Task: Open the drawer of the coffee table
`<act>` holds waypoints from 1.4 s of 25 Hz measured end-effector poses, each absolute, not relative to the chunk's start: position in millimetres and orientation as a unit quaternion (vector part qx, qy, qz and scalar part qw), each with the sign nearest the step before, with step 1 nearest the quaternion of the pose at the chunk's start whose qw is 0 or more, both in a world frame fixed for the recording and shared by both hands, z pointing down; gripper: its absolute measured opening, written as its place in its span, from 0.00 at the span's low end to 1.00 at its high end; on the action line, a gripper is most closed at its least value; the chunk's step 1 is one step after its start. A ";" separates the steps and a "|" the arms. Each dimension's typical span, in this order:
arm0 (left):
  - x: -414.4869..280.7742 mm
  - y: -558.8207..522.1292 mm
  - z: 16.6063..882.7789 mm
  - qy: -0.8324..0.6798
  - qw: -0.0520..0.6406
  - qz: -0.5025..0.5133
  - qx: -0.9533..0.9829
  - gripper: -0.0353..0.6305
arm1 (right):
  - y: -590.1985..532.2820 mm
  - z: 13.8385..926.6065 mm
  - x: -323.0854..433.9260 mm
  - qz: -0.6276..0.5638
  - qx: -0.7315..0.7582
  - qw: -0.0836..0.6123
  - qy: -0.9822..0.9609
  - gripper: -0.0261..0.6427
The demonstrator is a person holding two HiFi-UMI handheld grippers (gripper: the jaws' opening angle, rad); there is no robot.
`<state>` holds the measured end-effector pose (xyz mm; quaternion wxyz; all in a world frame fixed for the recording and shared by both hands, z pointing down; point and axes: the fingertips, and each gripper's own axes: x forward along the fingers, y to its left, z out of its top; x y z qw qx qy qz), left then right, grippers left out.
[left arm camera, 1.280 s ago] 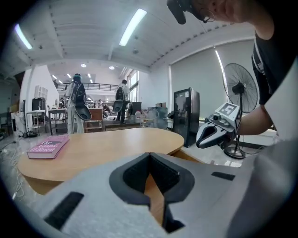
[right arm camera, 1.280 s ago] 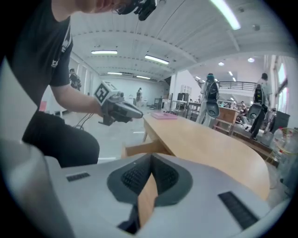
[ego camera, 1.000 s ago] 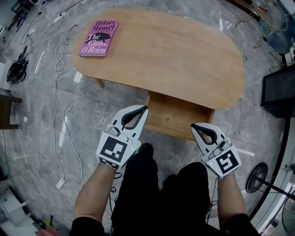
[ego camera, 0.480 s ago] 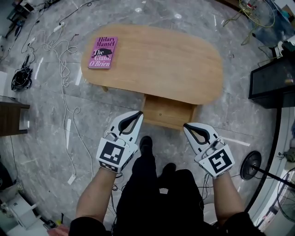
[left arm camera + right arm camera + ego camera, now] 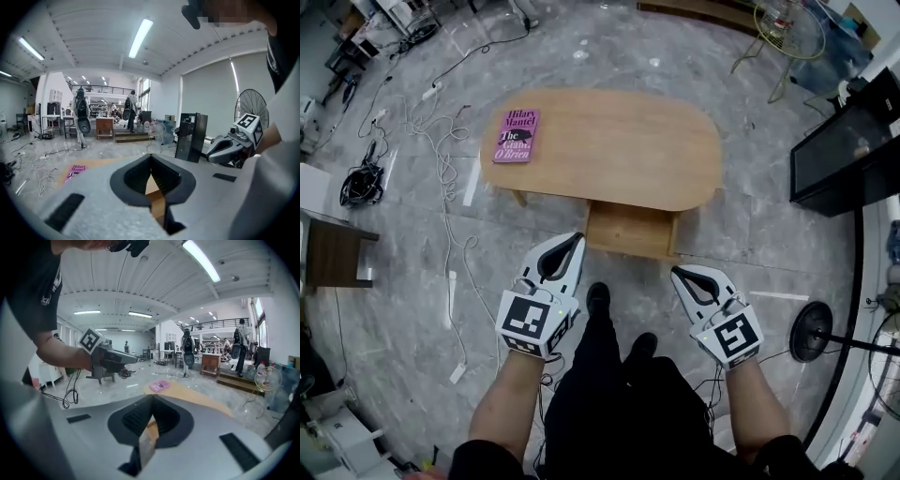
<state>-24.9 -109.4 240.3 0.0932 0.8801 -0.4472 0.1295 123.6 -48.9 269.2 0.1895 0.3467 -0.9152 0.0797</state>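
Nearest, the person stands holding both tools out over the grey floor. The left gripper has its jaws pressed together on nothing, and the right gripper is likewise closed and empty. Just beyond their tips the drawer sticks out from the near side of the coffee table, between the two grippers and touched by neither. At the tabletop's left end lies a pink book. Cables trail across the floor on the left.
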 end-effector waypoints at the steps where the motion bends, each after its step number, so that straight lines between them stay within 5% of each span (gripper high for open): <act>1: -23.3 -99.8 232.2 -0.451 0.095 0.126 0.879 0.06 | -39.5 263.3 129.6 0.086 0.352 0.184 -0.914 0.05; 17: -18.7 -14.4 144.5 -0.431 0.077 0.117 0.891 0.06 | 50.8 213.8 164.9 0.086 0.408 0.177 -0.891 0.05; 35: -187.8 -17.9 105.7 -0.402 0.048 0.088 0.910 0.06 | 19.9 118.0 0.5 0.071 0.479 0.106 -0.869 0.05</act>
